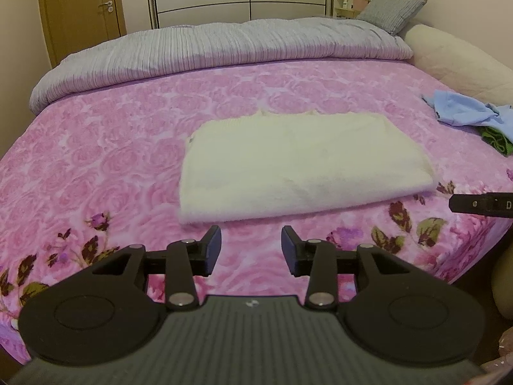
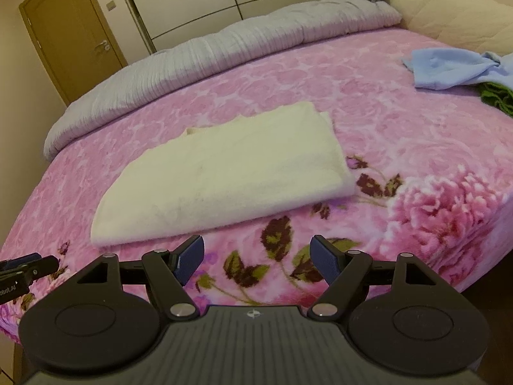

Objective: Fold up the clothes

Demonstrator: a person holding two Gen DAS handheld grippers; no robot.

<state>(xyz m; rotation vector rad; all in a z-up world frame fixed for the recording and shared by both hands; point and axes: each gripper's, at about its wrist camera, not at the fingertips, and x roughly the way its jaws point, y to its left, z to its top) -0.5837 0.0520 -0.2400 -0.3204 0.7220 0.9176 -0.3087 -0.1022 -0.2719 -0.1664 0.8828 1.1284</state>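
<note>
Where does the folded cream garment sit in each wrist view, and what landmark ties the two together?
Left wrist: folded cream garment lies centre frame, just beyond the open left gripper.
Right wrist: it lies left of centre, angled, beyond the open right gripper.
Shared landmark: the light blue garment, far right in both.

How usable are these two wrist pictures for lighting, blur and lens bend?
Left wrist view: dim, warm, yellowish light; the cream folded garment looks soft, its texture smeared; the left claw is sharp; the bed edge bows strongly. Right wrist view: same tint, no glare; the right claw is crisp; the wardrobe lines curve; corners are vignetted black.
</note>
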